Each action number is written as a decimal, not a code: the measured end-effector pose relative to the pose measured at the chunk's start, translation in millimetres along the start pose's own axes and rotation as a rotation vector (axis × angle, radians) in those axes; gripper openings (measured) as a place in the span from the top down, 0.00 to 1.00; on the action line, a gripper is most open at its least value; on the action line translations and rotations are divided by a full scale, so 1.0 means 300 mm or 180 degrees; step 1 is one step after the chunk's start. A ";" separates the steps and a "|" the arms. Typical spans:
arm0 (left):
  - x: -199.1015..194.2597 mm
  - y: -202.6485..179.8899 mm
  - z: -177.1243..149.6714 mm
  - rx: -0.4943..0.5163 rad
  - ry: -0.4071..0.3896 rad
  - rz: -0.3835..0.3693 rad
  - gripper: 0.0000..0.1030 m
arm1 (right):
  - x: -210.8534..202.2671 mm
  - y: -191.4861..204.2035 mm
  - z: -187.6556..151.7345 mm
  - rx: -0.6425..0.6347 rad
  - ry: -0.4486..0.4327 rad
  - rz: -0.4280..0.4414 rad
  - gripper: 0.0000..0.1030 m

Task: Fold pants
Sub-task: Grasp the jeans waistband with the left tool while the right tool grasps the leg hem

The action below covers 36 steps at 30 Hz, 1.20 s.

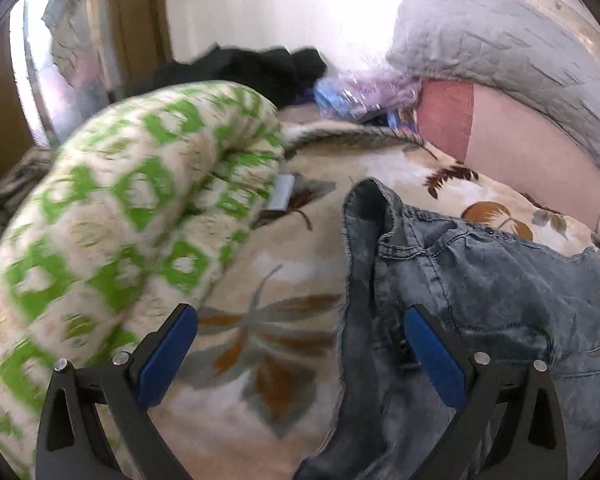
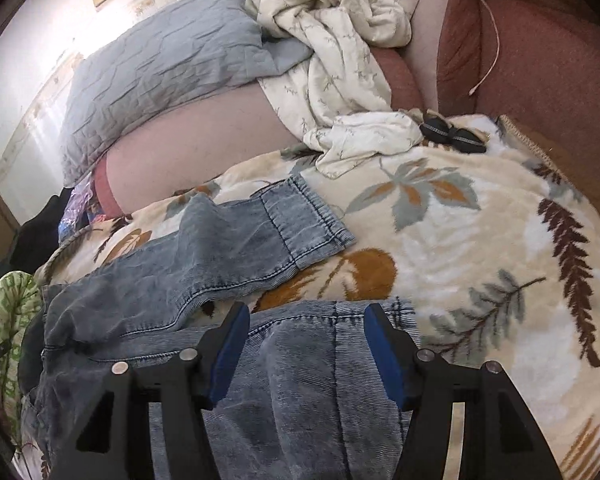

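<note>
Washed blue denim pants (image 1: pixel 480 280) lie on a cream leaf-patterned blanket (image 1: pixel 240 264). In the left wrist view their waistband end is rumpled, with one corner standing up. My left gripper (image 1: pixel 296 320) is open wide just above them, its right finger over the denim edge and its left finger over bare blanket. In the right wrist view one leg (image 2: pixel 220 248) stretches away to its hemmed cuff, and the other leg (image 2: pixel 300 380) lies below my right gripper (image 2: pixel 307 312). That gripper is open over the near cuff, and its pads do not press the fabric.
A rolled green-and-white quilt (image 1: pixel 120 220) lies left of the pants, with a small grey object (image 1: pixel 282 196) beside it. Behind are a grey pillow (image 2: pixel 160 68), a crumpled cream cloth (image 2: pixel 340 40), two small black items (image 2: pixel 452 134), dark clothes (image 1: pixel 260 68) and a reddish backrest (image 2: pixel 540 60).
</note>
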<state>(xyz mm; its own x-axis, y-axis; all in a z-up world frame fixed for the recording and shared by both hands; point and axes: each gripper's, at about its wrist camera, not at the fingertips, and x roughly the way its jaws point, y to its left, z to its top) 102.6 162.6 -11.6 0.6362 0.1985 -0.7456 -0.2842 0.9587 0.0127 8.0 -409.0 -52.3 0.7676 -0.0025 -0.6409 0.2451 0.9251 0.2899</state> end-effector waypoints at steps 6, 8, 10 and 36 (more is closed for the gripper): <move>0.100 -0.074 0.176 0.0073 0.0109 -0.0072 0.00 | 0.055 0.013 -0.007 -0.0097 0.0134 -0.0069 0.39; 0.151 -0.101 0.234 0.0063 0.0267 -0.0124 0.00 | 0.065 0.026 -0.009 -0.0146 0.0147 -0.0060 0.39; 0.207 -0.123 0.275 0.0037 0.0410 -0.0158 0.00 | 0.071 0.044 -0.009 -0.0227 0.0127 -0.0046 0.39; 0.463 -0.220 0.329 -0.0580 0.0962 -0.0878 0.77 | 0.051 0.054 0.036 -0.0113 0.0072 0.0375 0.38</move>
<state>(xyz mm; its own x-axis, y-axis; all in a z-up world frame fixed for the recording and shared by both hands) 280.5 147.1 -50.2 0.4755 -0.1541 -0.8661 -0.2723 0.9104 -0.3115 30.2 -398.3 -49.6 0.7762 0.1151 -0.6199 0.1326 0.9314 0.3389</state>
